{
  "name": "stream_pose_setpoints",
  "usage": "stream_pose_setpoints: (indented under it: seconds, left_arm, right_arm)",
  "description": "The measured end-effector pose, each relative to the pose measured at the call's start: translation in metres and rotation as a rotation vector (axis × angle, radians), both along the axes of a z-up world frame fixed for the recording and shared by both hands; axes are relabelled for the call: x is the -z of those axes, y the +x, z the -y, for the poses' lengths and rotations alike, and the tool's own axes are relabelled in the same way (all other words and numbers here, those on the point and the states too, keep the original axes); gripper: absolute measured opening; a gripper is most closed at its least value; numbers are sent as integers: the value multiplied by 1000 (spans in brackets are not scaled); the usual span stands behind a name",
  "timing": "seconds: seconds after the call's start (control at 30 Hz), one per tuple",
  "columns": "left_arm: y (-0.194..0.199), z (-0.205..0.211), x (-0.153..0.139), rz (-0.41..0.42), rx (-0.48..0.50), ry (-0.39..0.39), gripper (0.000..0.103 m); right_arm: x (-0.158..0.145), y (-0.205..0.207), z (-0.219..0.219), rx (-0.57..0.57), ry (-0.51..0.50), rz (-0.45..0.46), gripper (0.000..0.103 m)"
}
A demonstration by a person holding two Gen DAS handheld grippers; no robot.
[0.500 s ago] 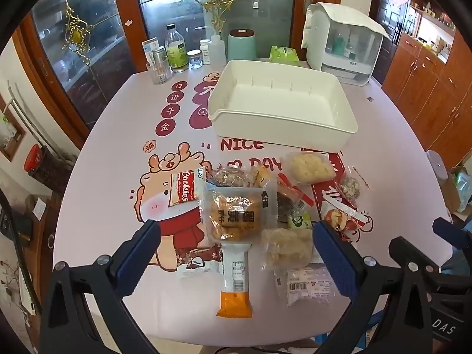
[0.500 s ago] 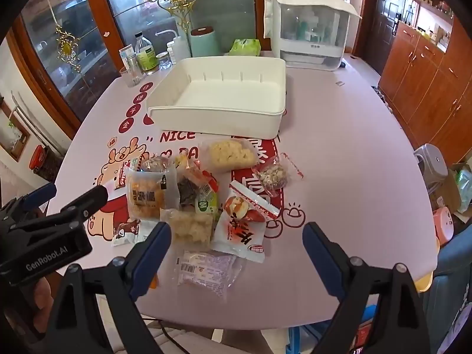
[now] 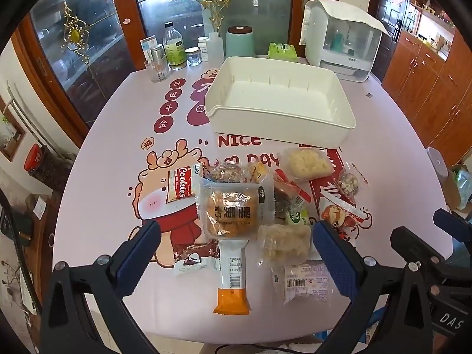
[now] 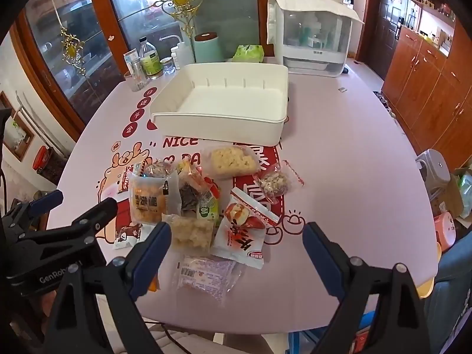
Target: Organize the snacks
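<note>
White plastic bin [image 3: 280,104] sits unchanged behind the snack pile [image 3: 253,206], as half a second ago; the left gripper [image 3: 236,244] hangs wide open and empty above one orange-ended bar [image 3: 233,277]. From the right wrist, the right gripper [image 4: 237,243] likewise gapes empty over one red-and-white pouch [image 4: 242,236].

Plastic, film and printed cover under my fingers

My ribbed blue finger pads [image 3: 334,253] sit on matt black plastic; the white bin [image 3: 280,103] looks smooth plastic, the snack wrappers [image 3: 230,206] glossy crinkled film, the desk [image 4: 339,177] a smooth printed pink cover.
</note>
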State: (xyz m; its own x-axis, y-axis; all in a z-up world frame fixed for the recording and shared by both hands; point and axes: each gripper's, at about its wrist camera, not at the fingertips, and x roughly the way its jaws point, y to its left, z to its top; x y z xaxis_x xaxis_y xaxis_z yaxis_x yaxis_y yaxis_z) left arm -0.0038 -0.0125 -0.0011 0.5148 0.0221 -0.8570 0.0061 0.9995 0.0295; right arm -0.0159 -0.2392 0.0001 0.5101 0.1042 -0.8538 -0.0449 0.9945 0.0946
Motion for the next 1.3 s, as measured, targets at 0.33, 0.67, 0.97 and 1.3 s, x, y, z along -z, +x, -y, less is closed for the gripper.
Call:
stream_pose_setpoints:
  seconds: [0.33, 0.67, 0.97, 1.3]
  left_arm:
    - [-6, 3, -2, 6, 17, 3, 102]
    - [-10, 5, -4, 10, 21, 0, 102]
    - [-21, 3, -8, 29, 4, -8, 102]
    - [-24, 0, -5, 27, 0, -13, 102]
  right_arm:
    - [2, -1, 0, 11, 16, 3, 91]
    - [-3, -9, 0, 1, 36, 31, 91]
    - [-6, -14, -6, -14, 27, 38, 91]
    - [-4, -18, -7, -19, 26, 36, 91]
